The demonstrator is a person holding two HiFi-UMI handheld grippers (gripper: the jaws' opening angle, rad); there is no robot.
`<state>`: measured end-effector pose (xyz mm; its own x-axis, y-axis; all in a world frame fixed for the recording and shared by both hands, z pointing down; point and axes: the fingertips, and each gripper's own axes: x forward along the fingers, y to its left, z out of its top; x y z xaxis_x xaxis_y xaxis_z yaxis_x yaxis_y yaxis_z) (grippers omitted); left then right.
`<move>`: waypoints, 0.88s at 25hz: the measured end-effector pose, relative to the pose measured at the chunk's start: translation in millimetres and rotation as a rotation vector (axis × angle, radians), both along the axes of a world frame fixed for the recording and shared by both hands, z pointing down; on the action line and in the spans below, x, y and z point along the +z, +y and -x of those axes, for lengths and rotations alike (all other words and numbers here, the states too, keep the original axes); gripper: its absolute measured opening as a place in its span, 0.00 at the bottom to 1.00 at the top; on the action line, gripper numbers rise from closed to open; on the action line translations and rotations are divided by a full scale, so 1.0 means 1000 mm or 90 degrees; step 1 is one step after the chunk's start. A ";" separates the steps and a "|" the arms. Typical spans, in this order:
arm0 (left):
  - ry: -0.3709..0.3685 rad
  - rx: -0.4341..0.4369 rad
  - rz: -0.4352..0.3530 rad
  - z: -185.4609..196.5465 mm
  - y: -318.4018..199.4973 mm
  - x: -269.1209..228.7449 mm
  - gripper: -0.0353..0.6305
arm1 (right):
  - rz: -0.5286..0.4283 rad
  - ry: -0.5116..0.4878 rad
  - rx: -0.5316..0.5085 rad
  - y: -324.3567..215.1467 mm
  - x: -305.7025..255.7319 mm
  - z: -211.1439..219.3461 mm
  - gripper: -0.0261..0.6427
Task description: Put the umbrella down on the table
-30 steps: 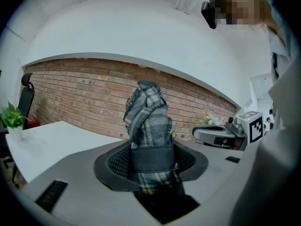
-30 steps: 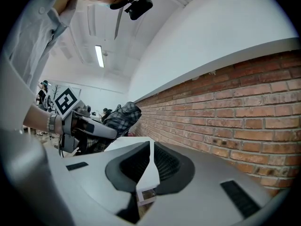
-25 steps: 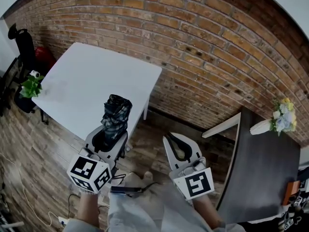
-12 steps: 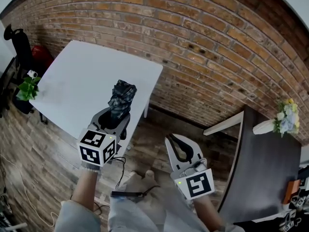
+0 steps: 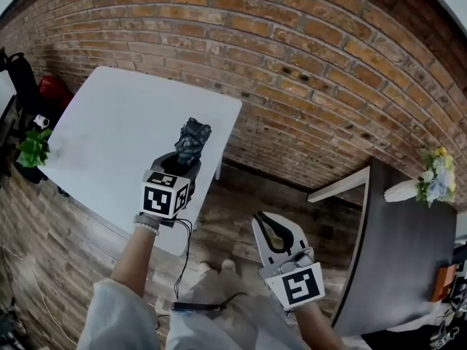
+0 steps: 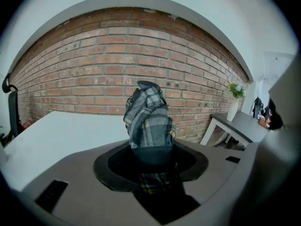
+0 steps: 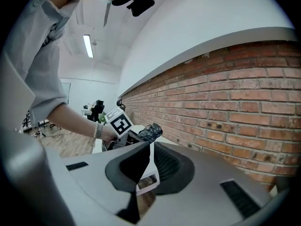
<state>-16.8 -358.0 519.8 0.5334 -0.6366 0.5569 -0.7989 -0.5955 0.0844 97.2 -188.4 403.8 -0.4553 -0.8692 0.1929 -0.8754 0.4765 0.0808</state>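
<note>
Before a brick wall [image 5: 306, 64], the left gripper [image 5: 179, 168], clamped on the folded plaid umbrella [image 5: 191, 138], has swung forward and down over the white table [image 5: 102, 130], set-down apparently near, while the right gripper [image 5: 271, 221] hangs back, closed and empty.

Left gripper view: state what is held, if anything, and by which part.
The left hand-held gripper holds the folded plaid umbrella by its lower end. The rest of the bundled fabric sticks out beyond the jaws.

Umbrella [image 5: 191, 141] over table [image 5: 102, 122] edge; wall [image 5: 314, 64] behind; second table [image 5: 405, 261] at right
</note>
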 end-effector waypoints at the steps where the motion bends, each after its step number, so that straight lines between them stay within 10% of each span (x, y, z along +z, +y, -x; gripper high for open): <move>1: -0.006 0.000 0.008 -0.002 -0.006 0.008 0.39 | 0.002 0.002 0.002 -0.001 0.002 0.000 0.12; 22: -0.174 0.030 0.163 -0.021 -0.053 0.130 0.44 | 0.062 0.020 0.056 0.004 0.040 -0.018 0.12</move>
